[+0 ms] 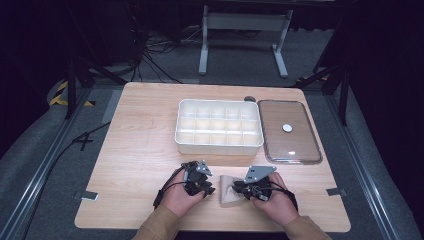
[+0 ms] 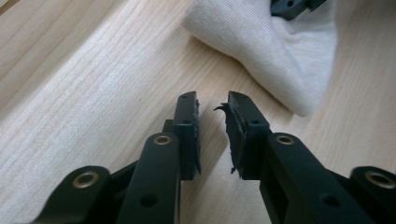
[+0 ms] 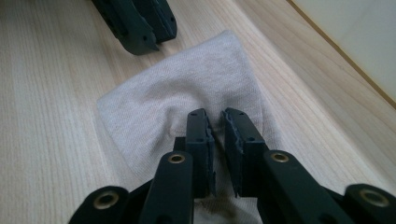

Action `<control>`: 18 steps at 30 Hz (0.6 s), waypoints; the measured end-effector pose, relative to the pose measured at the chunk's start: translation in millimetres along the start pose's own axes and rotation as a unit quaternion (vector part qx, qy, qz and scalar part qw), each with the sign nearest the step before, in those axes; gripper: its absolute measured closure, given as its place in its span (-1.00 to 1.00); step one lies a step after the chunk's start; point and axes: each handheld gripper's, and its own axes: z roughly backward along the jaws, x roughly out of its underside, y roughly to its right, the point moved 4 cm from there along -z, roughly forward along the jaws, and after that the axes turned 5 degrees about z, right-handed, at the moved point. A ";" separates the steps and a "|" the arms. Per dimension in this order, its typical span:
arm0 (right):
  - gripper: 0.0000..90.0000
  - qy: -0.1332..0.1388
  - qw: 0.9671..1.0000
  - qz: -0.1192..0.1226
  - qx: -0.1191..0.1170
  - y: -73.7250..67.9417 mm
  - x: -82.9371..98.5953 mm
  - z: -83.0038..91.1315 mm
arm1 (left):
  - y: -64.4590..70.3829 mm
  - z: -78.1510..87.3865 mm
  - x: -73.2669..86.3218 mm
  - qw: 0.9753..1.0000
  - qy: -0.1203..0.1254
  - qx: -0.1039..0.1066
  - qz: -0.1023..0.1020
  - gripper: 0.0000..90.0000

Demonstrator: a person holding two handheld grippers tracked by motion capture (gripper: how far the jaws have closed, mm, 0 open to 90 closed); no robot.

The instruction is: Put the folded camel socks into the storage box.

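The beige cloth (image 1: 230, 190) lies flat on the tabletop (image 1: 140, 150) near my edge, between my two hands and well short of the white divided box (image 1: 218, 127). My right tongs (image 3: 215, 122) are down on it, jaws narrowed to a slim gap with a small ridge of fabric bunched between them; I judge they have only a shallow pinch, if any. My left tongs (image 2: 212, 109) sit just beside the cloth's near corner, jaws a little apart, holding nothing, over bare wood.

The main risk is that thin pinch. If I lift or pull with the right tongs before the pads bite properly, the fabric could slide out and drop back, or I may catch only the top layer and drag the cloth open instead of carrying it. The pad on one right jaw looks frayed, which would weaken the grip further.

The left tongs could also miss: the corner lies flat, so closing there may scrape the wood and push the cloth away. And the two tongs are close together, so a hasty move could knock them against each other.

The clear lid (image 1: 289, 131) beside the box is well away from all this.
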 end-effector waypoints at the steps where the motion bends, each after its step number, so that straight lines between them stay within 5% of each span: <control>1: 0.78 0.000 1.000 -0.001 0.003 -0.1 0.0 -0.3 | 0.2 -0.4 -0.4 1.000 -0.001 -0.001 -0.003 0.72; 18: 0.78 0.012 1.000 -0.009 0.013 -1.9 2.4 -0.1 | 10.8 -11.9 -14.0 0.999 0.008 0.007 -0.032 0.77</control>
